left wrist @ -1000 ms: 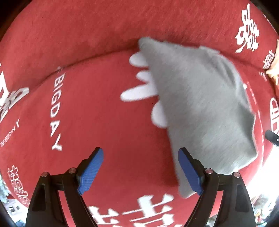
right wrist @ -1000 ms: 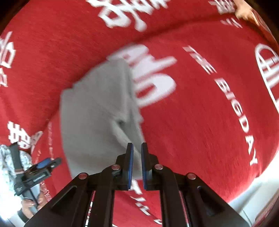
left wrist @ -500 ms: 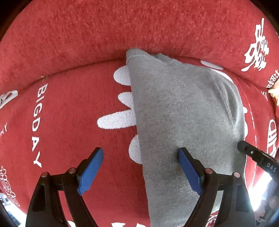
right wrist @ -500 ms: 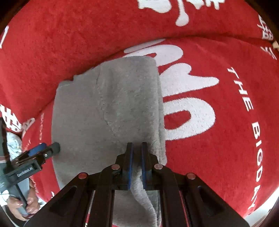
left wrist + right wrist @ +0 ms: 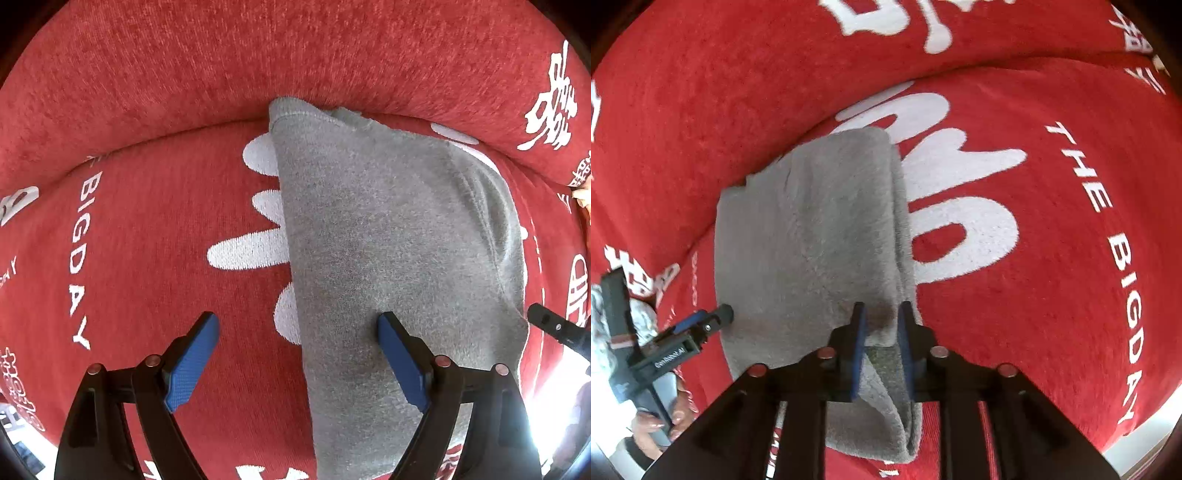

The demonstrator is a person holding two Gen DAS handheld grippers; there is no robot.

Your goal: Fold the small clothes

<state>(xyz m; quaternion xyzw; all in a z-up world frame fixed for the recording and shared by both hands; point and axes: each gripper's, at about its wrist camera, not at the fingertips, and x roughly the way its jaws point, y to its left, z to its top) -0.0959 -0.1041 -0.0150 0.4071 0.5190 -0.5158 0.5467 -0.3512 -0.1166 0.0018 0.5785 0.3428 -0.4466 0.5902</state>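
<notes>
A small grey fleece garment (image 5: 388, 240) lies folded lengthwise on the red sofa cover (image 5: 147, 221), its far end against the backrest. My left gripper (image 5: 297, 321) points straight down over the garment's left edge, open wide; one pad hangs over the grey cloth, the other over red fabric. In the right wrist view the garment (image 5: 812, 240) has a doubled right edge. My right gripper (image 5: 882, 308) straddles that fold near its front end. Its jaws are opening, with the cloth lying loose between the blue pads. The left gripper (image 5: 713, 321) shows at the garment's left side.
The red cover (image 5: 1052, 295) carries large white letters and characters. The padded backrest (image 5: 258, 55) rises just behind the garment. A hand (image 5: 653, 424) holds the left gripper at the lower left. The seat's front edge runs along the lower right of the right wrist view.
My right gripper sank toward the seat with the cloth's edge, laid it over the garment, and its shut jaws have now parted. The left gripper shifted over the garment's left edge, then stayed.
</notes>
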